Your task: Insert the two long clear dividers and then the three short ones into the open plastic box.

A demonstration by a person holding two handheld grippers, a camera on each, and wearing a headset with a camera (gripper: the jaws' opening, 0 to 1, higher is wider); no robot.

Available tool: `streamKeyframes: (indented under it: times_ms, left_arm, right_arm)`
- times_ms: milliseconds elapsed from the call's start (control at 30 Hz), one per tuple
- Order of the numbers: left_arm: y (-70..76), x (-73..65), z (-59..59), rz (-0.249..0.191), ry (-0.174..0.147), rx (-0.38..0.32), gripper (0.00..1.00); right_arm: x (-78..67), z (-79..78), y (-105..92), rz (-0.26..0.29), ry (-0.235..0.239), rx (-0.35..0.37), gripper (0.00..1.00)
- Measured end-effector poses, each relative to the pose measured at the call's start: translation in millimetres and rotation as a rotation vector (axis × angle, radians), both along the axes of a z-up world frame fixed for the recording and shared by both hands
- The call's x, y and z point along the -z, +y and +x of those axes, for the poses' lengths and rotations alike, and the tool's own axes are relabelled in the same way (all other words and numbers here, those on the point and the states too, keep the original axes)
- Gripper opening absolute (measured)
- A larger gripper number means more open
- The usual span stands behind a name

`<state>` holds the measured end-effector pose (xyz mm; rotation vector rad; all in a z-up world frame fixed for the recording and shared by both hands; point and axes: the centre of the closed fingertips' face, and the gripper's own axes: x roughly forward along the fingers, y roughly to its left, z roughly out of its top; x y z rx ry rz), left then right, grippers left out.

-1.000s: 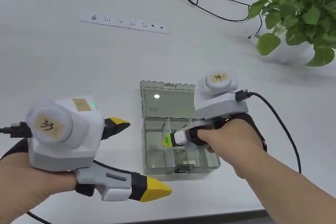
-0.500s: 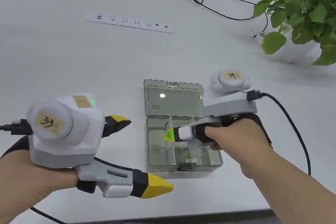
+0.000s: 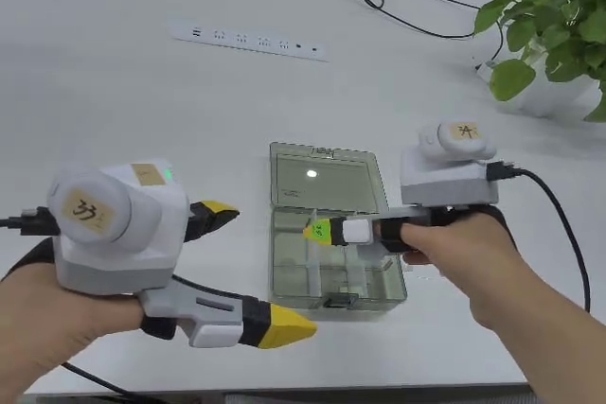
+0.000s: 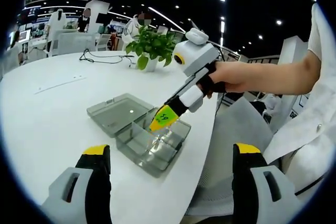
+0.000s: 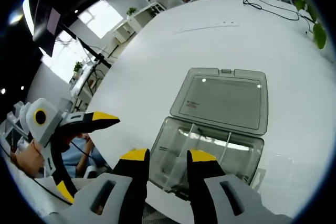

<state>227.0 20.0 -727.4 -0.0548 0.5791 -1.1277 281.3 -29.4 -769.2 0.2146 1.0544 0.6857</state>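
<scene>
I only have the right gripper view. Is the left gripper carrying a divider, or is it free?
Observer: The left gripper view shows the left gripper with its jaws wide apart and nothing between them.
Operator: Where is it relative to the box?
Observer: In the head view it is off to the left of the box, over bare table, not touching the box.
Operator: Anything trailing behind my right gripper?
Observer: A black cable leaves the rear of the right gripper and curves to the right over the table.
</scene>
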Motion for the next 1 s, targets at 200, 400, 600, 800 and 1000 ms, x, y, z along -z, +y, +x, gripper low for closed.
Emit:
streamKeyframes:
  times_ms: [200,400,600,800,1000]
  left_arm:
    - [-0.5,-3.8,0.4,0.005,0.000,-0.023,0.99]
    - [-0.3,-7.6,1.8,0.012,-0.003,-0.047,0.99]
    - [-2.5,-12.6,3.0,0.018,-0.009,-0.064,1.00]
    - [-5.6,-14.4,2.6,0.023,-0.014,-0.076,1.00]
    - [-8.5,-15.3,1.3,0.024,-0.021,-0.085,1.00]
  right_arm:
    - [-22.4,-2.0,-0.3,0.040,-0.048,-0.034,0.40]
    - [-41.9,-5.4,-2.7,0.076,-0.076,-0.064,0.45]
    - [-48.2,-6.4,-13.3,0.084,-0.099,-0.120,0.51]
    - [-56.9,-8.2,-25.7,0.087,-0.111,-0.178,0.57]
    - [-62.8,-11.7,-42.2,0.087,-0.117,-0.252,0.64]
